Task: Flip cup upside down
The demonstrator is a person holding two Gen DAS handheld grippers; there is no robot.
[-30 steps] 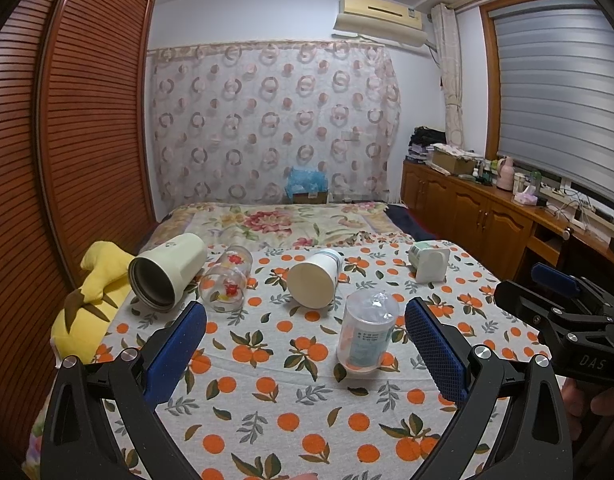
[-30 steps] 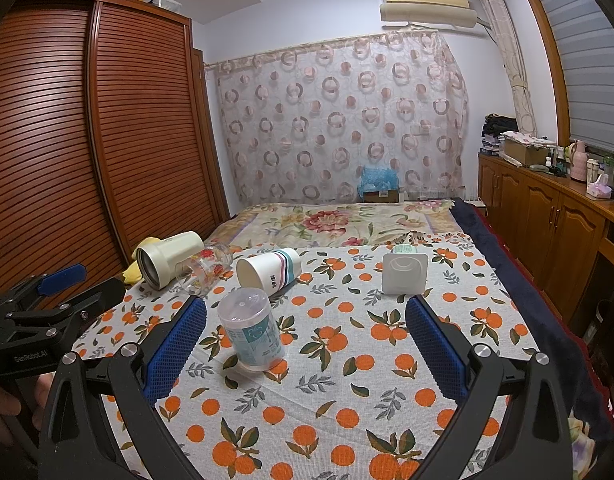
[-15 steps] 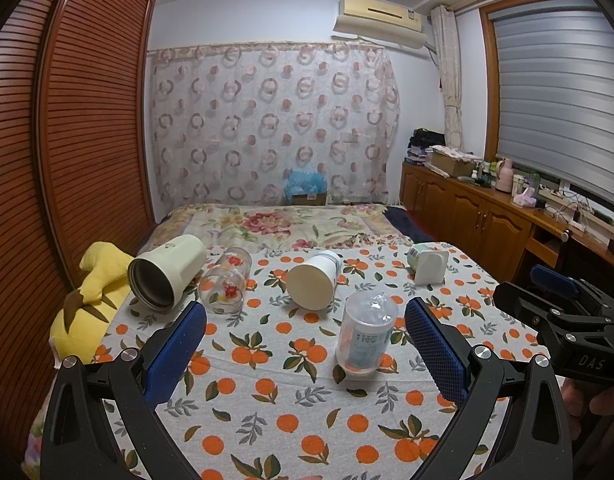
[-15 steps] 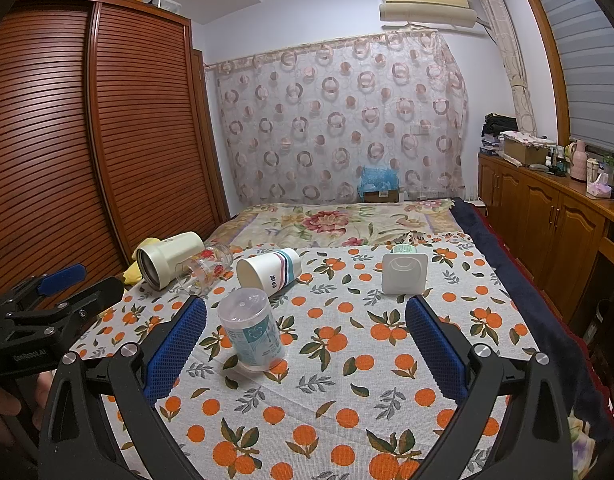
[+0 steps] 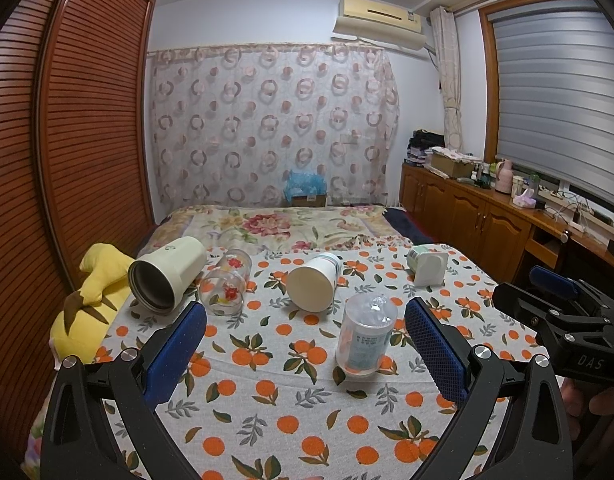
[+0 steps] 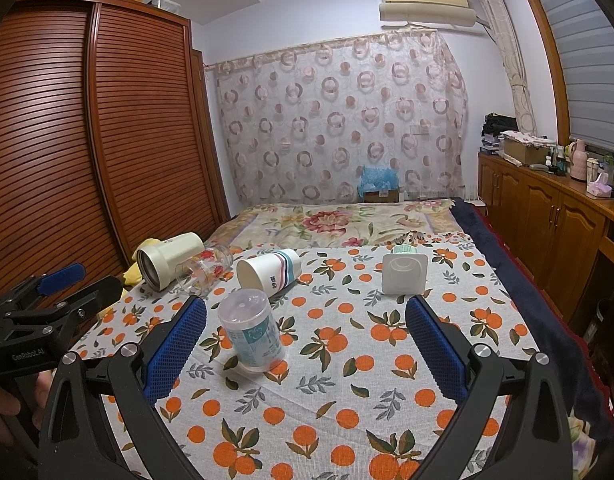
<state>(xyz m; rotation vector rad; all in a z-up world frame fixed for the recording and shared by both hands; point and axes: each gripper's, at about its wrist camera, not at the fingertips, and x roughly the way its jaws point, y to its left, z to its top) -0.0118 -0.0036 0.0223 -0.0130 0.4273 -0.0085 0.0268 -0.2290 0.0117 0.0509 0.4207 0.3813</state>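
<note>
Several cups lie on an orange-print cloth [image 5: 267, 392]. A clear plastic cup [image 5: 366, 335] with a blue label stands upside down near the middle; it also shows in the right wrist view [image 6: 251, 330]. A striped paper cup [image 5: 313, 282] [image 6: 269, 272], a cream mug [image 5: 167, 274] [image 6: 169, 260], a flowered glass [image 5: 226, 282] [image 6: 205, 270] and a white square cup [image 5: 427, 264] [image 6: 404, 274] lie on their sides farther back. My left gripper [image 5: 305, 358] is open and empty, short of the clear cup. My right gripper [image 6: 305, 354] is open and empty, the clear cup just ahead between its fingers.
A yellow plush toy [image 5: 91, 304] lies at the cloth's left edge by the brown sliding wardrobe [image 5: 67, 160]. A wooden cabinet [image 6: 555, 228] with clutter runs along the right wall. A floral bedspread [image 5: 275, 226] lies beyond the cloth.
Both grippers have held almost still. The view of the left one has drifted back slightly. No cup has moved.
</note>
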